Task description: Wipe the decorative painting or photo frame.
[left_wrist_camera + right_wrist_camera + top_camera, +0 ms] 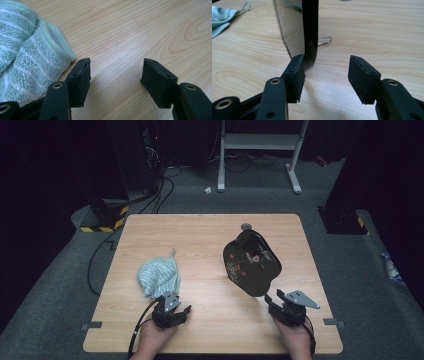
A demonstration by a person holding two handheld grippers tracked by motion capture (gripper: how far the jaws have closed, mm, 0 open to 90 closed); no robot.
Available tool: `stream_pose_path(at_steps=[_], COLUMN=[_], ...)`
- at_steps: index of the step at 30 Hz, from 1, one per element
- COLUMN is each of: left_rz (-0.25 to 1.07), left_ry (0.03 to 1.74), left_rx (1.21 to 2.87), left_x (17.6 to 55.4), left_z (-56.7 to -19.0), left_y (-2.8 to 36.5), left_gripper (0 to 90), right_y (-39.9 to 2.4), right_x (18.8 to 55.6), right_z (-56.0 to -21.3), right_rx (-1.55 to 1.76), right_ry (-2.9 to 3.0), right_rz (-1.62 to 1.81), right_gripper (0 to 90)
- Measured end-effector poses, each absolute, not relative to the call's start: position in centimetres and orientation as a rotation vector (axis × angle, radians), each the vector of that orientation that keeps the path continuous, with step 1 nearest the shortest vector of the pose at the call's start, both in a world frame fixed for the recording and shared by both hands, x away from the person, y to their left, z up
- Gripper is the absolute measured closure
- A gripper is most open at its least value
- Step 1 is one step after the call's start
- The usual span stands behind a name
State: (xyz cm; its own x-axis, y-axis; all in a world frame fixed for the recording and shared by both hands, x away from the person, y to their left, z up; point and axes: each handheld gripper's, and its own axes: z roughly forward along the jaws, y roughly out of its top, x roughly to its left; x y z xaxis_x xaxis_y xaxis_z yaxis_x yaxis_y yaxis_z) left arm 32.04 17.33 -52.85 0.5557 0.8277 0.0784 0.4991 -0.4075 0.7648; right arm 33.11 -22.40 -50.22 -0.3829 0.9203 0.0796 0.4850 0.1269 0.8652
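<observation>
A crumpled pale green striped towel (159, 276) (25, 57) lies on the left half of the wooden table (205, 235). My left gripper (179, 304) (116, 67) rests just in front of it, open, its left jaw beside the towel's hem and only bare wood between the pads. A glossy black lacquered plaque (251, 262) with a flower design stands tilted on a wire stand (325, 40) at the right. My right gripper (276, 299) (327, 70) is open at the plaque's lower edge (310, 32), which stands edge-on just beyond the left jaw.
A small grey round thing (246, 226) sits behind the plaque's top. The towel's loop (245, 6) shows far left in the right gripper view. Beyond the table are cables, a black-and-yellow striped base (102, 220) and a white frame (260, 150) on grey carpet.
</observation>
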Motion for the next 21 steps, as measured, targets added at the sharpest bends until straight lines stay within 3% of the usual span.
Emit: stream_pose_path(at_steps=[13, 21], left_rz=[0.595, 0.593], left_ry=[1.068, 1.074], left_rx=[2.08, 2.08], left_x=[32.1, 32.1], left_z=[-52.9, -52.9], left_y=[17.4, 17.4], left_gripper=[38.5, 37.9], right_y=[-24.4, -24.0], right_x=[34.9, 33.1], right_z=[-50.1, -49.5], right_rx=[1.425, 1.355], right_ry=[1.849, 1.902], right_rz=[1.162, 1.246], right_gripper=[53.8, 50.5])
